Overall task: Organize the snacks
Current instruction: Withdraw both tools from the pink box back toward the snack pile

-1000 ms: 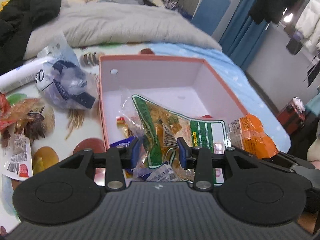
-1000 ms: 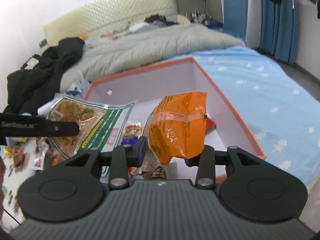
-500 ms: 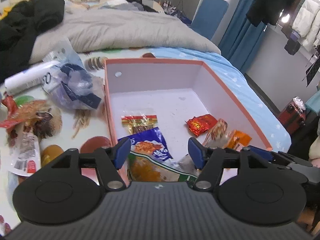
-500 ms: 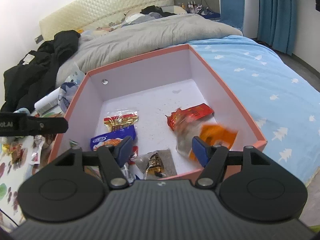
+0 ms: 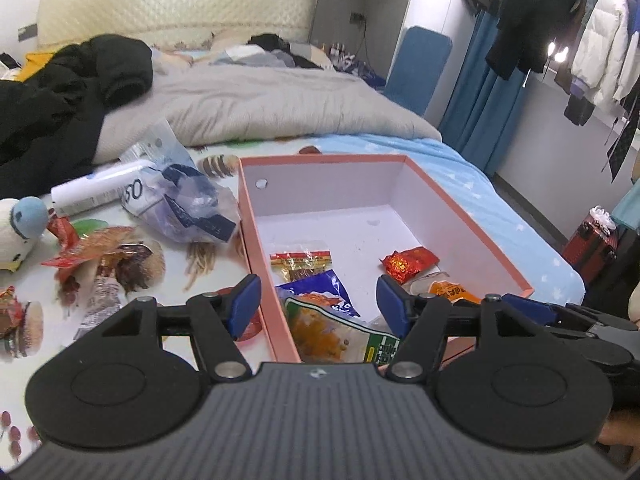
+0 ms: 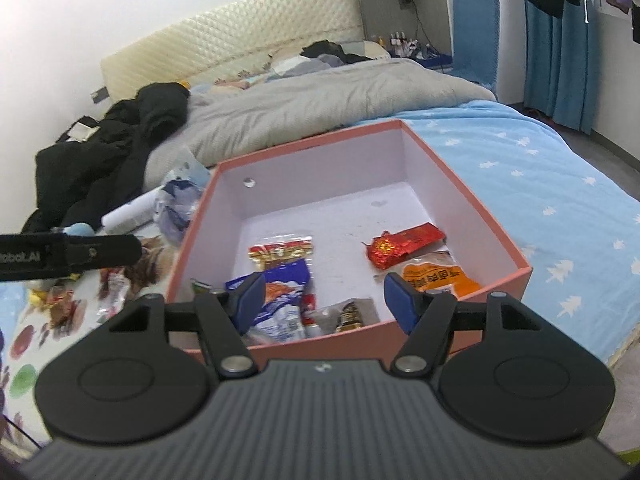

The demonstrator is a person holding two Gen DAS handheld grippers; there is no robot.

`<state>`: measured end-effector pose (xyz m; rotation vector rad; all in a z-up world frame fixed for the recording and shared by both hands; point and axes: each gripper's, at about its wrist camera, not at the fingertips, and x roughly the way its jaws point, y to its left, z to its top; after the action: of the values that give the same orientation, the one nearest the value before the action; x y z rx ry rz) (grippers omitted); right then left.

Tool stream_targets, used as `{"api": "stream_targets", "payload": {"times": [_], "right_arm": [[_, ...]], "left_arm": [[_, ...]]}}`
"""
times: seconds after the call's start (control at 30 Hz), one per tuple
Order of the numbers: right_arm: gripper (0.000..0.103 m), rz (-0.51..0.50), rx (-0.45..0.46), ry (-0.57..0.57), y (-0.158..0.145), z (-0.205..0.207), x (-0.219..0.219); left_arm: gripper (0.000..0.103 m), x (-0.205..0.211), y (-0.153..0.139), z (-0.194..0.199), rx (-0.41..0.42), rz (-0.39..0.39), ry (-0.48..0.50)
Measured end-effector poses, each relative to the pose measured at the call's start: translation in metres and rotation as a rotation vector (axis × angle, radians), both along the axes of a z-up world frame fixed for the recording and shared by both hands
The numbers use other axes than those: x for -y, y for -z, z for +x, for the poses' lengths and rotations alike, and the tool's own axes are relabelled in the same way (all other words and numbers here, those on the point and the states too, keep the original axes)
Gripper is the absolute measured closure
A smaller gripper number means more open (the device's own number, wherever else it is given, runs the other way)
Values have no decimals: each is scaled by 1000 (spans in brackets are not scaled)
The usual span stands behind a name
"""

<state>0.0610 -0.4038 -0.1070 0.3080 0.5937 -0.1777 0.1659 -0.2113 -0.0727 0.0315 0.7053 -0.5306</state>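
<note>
A pink cardboard box [image 5: 468,220] [image 6: 468,200] sits open on the bed with snacks inside. In it lie a green-and-yellow bag [image 5: 336,332], an orange packet [image 6: 436,276] [image 5: 452,292], a red foil packet [image 6: 404,242] [image 5: 408,262], a blue-and-white packet [image 6: 284,296] [image 5: 320,292] and a clear red-topped packet [image 6: 280,252] [image 5: 302,262]. My left gripper [image 5: 318,306] stands open over the box's near left corner, nothing between its fingers. My right gripper [image 6: 324,300] is open above the box's near wall, also empty. More loose snack wrappers [image 5: 96,256] lie left of the box.
A crumpled clear plastic bag [image 5: 188,204] and a white tube [image 5: 96,192] lie left of the box. A plush toy [image 5: 20,228] sits at the far left. A grey duvet [image 5: 260,104] and black clothing [image 5: 72,88] lie behind. The bed's edge drops off on the right.
Both grippers opened and let go: the green-and-yellow bag and the orange packet dropped into the box. Both grippers then drew back from the box, the left one shifting leftward.
</note>
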Motion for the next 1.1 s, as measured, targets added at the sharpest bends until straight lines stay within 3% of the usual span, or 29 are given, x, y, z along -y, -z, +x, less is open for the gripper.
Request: {"api": "stream_targets", "payload": {"times": [0.4,0.7,1.1], "right_arm": [[35,-5,71,-39,-15,-38,-36],[35,-36,78,-106,-10,-59,-74],[35,-34,66,-199,0,-79,-113]], "left_arm": [[34,-46,-4,-57,57,-32,-25],[32,-88,-3,-79,74,24,-103],[32,-135,11,-115,30,39,-217]]}}
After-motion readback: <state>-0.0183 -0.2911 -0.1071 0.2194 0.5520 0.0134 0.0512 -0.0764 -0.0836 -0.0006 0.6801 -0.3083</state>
